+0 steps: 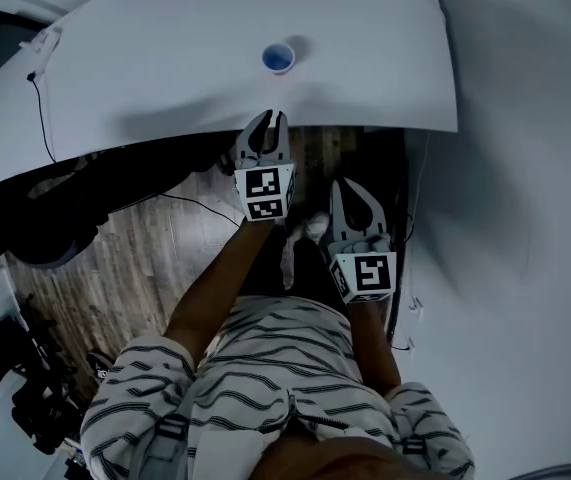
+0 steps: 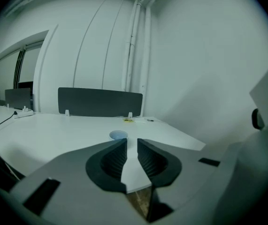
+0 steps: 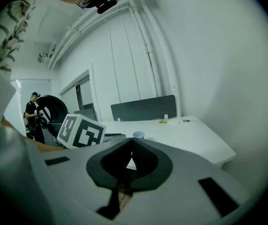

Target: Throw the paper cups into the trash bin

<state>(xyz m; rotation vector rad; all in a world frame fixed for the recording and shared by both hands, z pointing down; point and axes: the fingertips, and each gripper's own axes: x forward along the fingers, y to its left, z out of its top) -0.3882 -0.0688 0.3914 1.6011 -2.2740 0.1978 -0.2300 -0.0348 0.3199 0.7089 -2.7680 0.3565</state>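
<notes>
A paper cup [image 1: 278, 58] with a blue inside stands upright on the white table [image 1: 165, 58], alone near its middle. My left gripper [image 1: 268, 118] hovers at the table's near edge, just short of the cup. In the left gripper view its jaws [image 2: 132, 142] stand a narrow gap apart with nothing between them, and the cup [image 2: 118, 135] sits just beyond the tips. My right gripper [image 1: 350, 190] hangs lower and nearer to me, over the floor, its tips [image 3: 132, 139] closed together and empty. The cup [image 3: 138, 135] shows above them. No trash bin is in view.
A dark divider panel [image 2: 100, 102] runs along the table's far edge. A black cable [image 1: 40, 108] lies at the table's left end. Black gear [image 1: 5, 368] sits on the wooden floor at the lower left. A white wall [image 1: 525, 168] closes the right. A person [image 3: 33, 116] stands far off.
</notes>
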